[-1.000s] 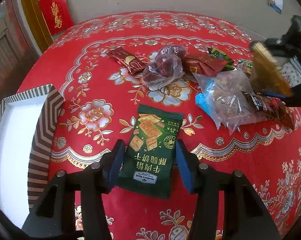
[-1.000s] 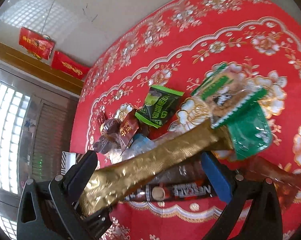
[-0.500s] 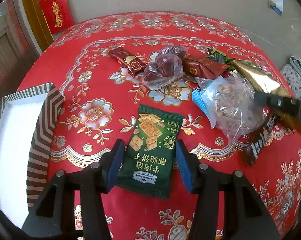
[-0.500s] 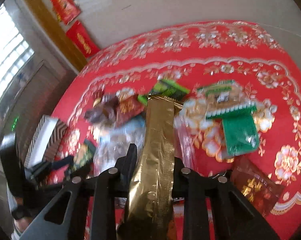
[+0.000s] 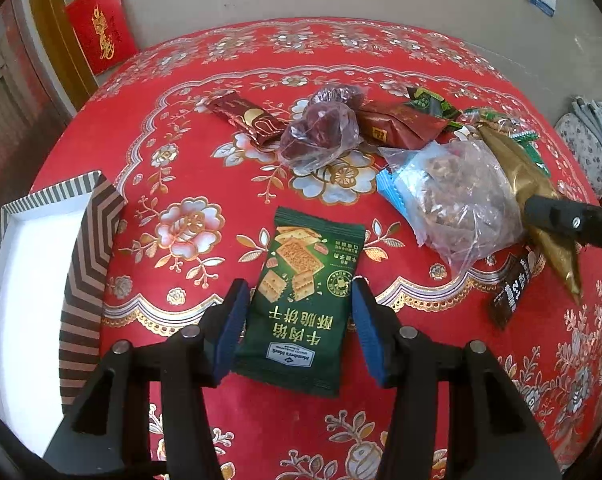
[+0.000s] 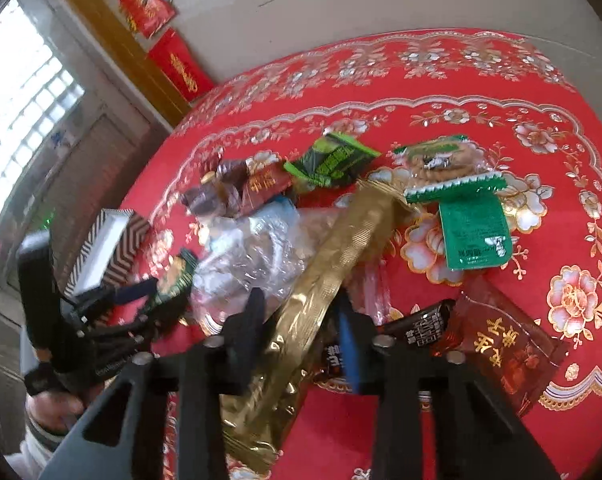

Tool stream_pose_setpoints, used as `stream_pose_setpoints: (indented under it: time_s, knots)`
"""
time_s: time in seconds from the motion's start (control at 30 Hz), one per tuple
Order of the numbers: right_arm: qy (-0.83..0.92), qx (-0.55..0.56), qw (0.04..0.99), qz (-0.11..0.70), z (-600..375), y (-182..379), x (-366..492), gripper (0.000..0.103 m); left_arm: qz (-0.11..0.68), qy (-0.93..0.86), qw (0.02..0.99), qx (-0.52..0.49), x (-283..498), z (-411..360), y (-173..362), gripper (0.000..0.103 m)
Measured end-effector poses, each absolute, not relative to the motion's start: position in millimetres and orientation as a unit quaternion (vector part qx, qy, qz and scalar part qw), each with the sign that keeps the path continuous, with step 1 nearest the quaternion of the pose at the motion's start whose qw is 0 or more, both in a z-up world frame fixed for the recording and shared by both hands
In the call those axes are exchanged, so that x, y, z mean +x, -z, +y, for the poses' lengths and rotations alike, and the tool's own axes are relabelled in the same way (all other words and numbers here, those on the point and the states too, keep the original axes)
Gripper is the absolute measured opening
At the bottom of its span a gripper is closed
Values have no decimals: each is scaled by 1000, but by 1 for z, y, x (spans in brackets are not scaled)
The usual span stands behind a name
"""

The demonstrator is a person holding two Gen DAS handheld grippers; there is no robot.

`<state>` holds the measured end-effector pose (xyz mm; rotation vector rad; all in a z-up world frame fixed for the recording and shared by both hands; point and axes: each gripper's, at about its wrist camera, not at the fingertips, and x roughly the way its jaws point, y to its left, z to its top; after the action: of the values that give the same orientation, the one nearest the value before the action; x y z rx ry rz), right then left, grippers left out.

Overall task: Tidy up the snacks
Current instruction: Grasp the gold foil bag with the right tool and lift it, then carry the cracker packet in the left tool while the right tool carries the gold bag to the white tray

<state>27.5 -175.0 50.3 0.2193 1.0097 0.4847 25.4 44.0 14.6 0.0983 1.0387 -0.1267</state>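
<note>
**Gripping a gold wrapper while a green cracker packet waits between open pads**

Lying flat on the red floral tablecloth (image 5: 205, 168), the dark green cracker packet (image 5: 305, 300) sits at about 6 o'clock in the left wrist view, its lower half between the blue pads of the left gripper (image 5: 299, 320). Those pads stand a little clear of the packet's two edges, so the left gripper is open around it and presses on nothing.

At 3 o'clock in the same view, the long gold foil wrapper (image 5: 529, 184) runs steeply across the frame, clamped by the black fingers of the right gripper (image 5: 557, 216). In the right wrist view the wrapper (image 6: 333, 268) passes straight through the right gripper (image 6: 301, 320), whose jaws have just closed tight on its narrow body; the crumpled lower end hangs toward 6 o'clock.

Around these, the snack pile spreads from 12 to 3 o'clock in the left wrist view: a clear plastic bag of brown clusters (image 5: 461, 204) just beside the gold wrapper, a clear bag of dark red dates (image 5: 321, 132) at 12 o'clock, a dark red sachet with gold print (image 5: 249, 118) at 11 o'clock, and a black coffee stick packet (image 5: 513, 288) at 4 o'clock.

At 9 o'clock stands a box with brown and white zigzag stripes (image 5: 89, 248), open, with a white inside.
</note>
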Motion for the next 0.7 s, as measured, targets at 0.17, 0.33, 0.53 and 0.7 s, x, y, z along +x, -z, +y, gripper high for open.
stream_pose_setpoints:
  time_s: [0.17,0.33,0.53,0.7]
  knots:
    - [-245,110,846,461,-181,-45,14,16,490,51,869,48,17,44,-15,50]
    - [-263,125,854,431,-183,-53,-9,15,484,47,873,35,6,49,-17,50]
    - [-298,129,848,418,-164,-64,-25,15,467,41,883,12,-8,66,-35,50]
    - [-330,132,839,412,-138,-68,-29,15,453,25,891,8,-20,84,-51,50]
